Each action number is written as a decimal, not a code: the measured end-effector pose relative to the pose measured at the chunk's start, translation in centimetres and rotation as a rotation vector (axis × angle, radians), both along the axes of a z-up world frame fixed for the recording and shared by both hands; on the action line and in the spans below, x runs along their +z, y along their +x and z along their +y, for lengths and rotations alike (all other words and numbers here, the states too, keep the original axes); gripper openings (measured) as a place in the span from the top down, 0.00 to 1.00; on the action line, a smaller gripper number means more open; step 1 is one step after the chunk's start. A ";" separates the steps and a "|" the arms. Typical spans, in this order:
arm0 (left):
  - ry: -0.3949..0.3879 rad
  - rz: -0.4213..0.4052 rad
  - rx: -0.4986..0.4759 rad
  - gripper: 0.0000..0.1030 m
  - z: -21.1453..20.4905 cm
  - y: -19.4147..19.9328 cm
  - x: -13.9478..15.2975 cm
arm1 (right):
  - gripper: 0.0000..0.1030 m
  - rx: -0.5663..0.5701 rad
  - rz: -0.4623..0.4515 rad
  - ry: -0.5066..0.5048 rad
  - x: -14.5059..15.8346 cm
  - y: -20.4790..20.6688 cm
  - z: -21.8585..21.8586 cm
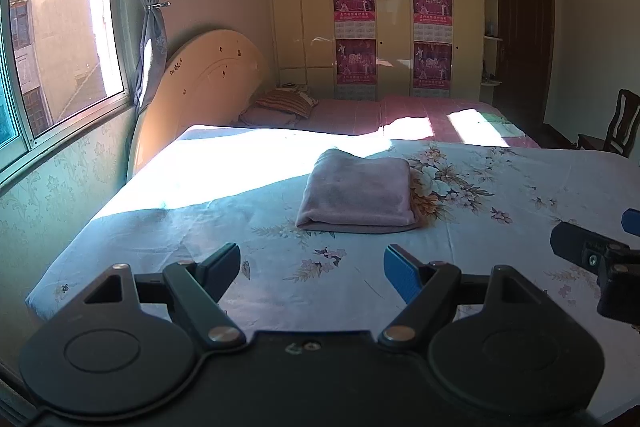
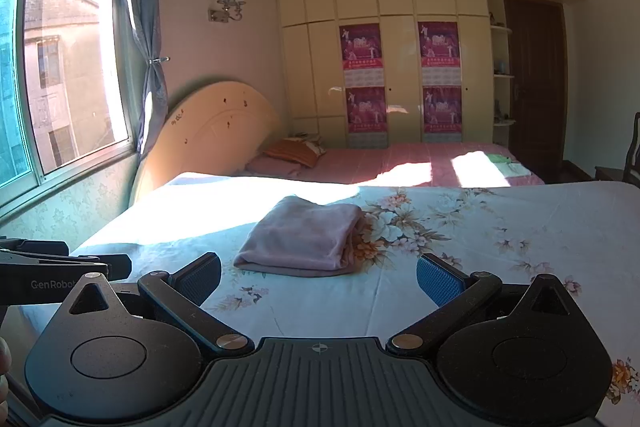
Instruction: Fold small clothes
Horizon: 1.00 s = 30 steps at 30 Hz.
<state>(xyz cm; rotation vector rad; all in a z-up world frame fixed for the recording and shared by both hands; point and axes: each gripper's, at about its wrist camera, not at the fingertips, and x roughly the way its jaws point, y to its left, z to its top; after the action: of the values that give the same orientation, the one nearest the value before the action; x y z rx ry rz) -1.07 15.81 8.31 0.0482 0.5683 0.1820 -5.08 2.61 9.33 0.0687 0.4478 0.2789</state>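
A pale pink garment (image 1: pixel 358 193) lies folded into a neat rectangle on the floral sheet (image 1: pixel 500 187) of the near bed. It also shows in the right wrist view (image 2: pixel 304 237). My left gripper (image 1: pixel 312 269) is open and empty, held back from the garment near the bed's front edge. My right gripper (image 2: pixel 319 277) is open and empty, also short of the garment and to its right. The right gripper shows at the right edge of the left wrist view (image 1: pixel 600 251). The left gripper's body shows at the left edge of the right wrist view (image 2: pixel 60 267).
A window (image 1: pixel 60 39) with a tied curtain (image 1: pixel 150 7) is on the left wall. A cream headboard (image 1: pixel 208 83) stands behind. A second bed with a pink cover (image 1: pixel 400 115) and pillows (image 1: pixel 284 103) lies beyond. Wardrobes (image 1: pixel 392 27), a dark door (image 1: pixel 524 39) and a chair (image 1: pixel 616 125) are at the back right.
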 end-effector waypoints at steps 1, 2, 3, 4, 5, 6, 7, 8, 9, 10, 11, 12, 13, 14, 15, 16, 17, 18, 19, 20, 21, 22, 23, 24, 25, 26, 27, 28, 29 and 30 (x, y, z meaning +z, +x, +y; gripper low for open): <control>0.000 0.000 0.000 0.24 0.0 0.0 0.0 | 0.00 -0.001 0.000 -0.001 0.0 0.1 0.0; -0.001 -0.001 0.001 0.24 0.0 0.0 0.0 | 0.00 -0.002 0.001 -0.001 0.0 0.1 0.0; 0.000 -0.002 0.002 0.24 0.0 0.0 0.0 | 0.00 -0.001 0.002 0.000 0.0 0.1 -0.1; 0.001 -0.003 0.003 0.24 0.0 0.0 0.0 | 0.00 -0.001 0.004 0.000 0.0 0.1 -0.1; 0.000 -0.002 0.003 0.24 0.0 0.0 0.0 | 0.00 -0.001 0.004 -0.001 0.0 0.1 -0.1; -0.001 -0.001 0.002 0.24 0.0 0.1 0.0 | 0.00 -0.002 0.004 -0.002 0.0 0.1 -0.2; -0.001 0.000 0.001 0.24 0.0 0.1 0.0 | 0.00 -0.002 0.004 -0.003 0.0 0.2 -0.2; -0.001 0.001 0.001 0.24 -0.1 0.2 0.0 | 0.00 -0.001 0.005 -0.002 0.0 0.1 -0.2; -0.002 0.002 0.000 0.24 0.0 0.2 0.0 | 0.00 -0.001 0.006 -0.002 0.0 0.2 -0.2; -0.004 0.004 0.000 0.24 0.0 0.2 0.0 | 0.00 -0.001 0.007 -0.003 0.0 0.2 -0.2; -0.004 0.005 0.000 0.24 0.0 0.2 0.0 | 0.00 -0.001 0.008 -0.004 0.0 0.2 -0.2; -0.004 0.005 0.001 0.24 0.0 0.2 0.0 | 0.00 -0.001 0.009 -0.005 0.0 0.2 -0.2; -0.003 0.006 0.000 0.24 0.0 0.2 0.0 | 0.00 -0.002 0.010 -0.004 -0.1 0.2 -0.2; -0.002 0.006 0.001 0.24 0.0 0.2 0.0 | 0.00 -0.001 0.011 -0.001 -0.1 0.2 -0.3; -0.001 0.006 0.002 0.24 0.0 0.2 0.0 | 0.00 0.001 0.012 -0.001 -0.1 0.2 -0.3; 0.000 0.006 0.003 0.24 0.1 0.2 0.0 | 0.00 0.002 0.013 -0.002 0.0 0.3 -0.3; 0.000 0.007 0.005 0.24 0.1 0.2 0.0 | 0.00 0.002 0.013 -0.003 0.0 0.4 -0.2; 0.000 0.008 0.004 0.24 0.1 0.3 0.0 | 0.00 0.003 0.013 -0.002 0.0 0.4 -0.2; 0.000 0.010 0.004 0.24 0.1 0.4 0.0 | 0.00 0.004 0.015 -0.002 -0.1 0.5 -0.2; 0.000 0.011 0.005 0.24 0.1 0.4 0.0 | 0.00 0.004 0.016 -0.001 -0.1 0.6 -0.2; 0.001 0.012 0.005 0.24 0.1 0.5 0.0 | 0.00 0.004 0.019 -0.002 -0.1 0.7 -0.2; 0.000 0.013 0.005 0.24 0.1 0.5 0.0 | 0.00 0.005 0.021 -0.003 -0.2 0.8 -0.1; -0.001 0.014 0.005 0.24 0.1 0.6 0.0 | 0.00 0.005 0.021 -0.003 -0.2 0.8 0.0; -0.001 0.015 0.007 0.24 0.1 0.6 0.0 | 0.00 0.005 0.022 -0.004 -0.2 0.9 0.0; 0.000 0.016 0.007 0.24 0.1 0.7 0.0 | 0.00 0.005 0.025 -0.004 -0.3 1.0 0.0; 0.000 0.018 0.006 0.24 0.2 0.8 -0.1 | 0.00 0.005 0.026 -0.003 -0.3 1.1 0.1; 0.000 0.021 0.005 0.24 0.2 0.9 -0.1 | 0.00 0.005 0.028 -0.002 -0.3 1.2 0.1; -0.001 0.023 0.005 0.24 0.2 1.0 -0.1 | 0.00 0.005 0.029 -0.001 -0.3 1.2 0.1; -0.002 0.024 0.006 0.24 0.3 1.0 -0.2 | 0.00 0.006 0.030 -0.002 -0.3 1.3 0.2; -0.003 0.026 0.005 0.24 0.4 1.1 -0.2 | 0.00 0.006 0.031 -0.004 -0.3 1.4 0.2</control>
<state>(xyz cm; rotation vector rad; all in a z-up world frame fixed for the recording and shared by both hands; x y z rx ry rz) 0.08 16.16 8.11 0.0458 0.5943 0.1857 -3.71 2.82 9.01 0.0682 0.4792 0.2828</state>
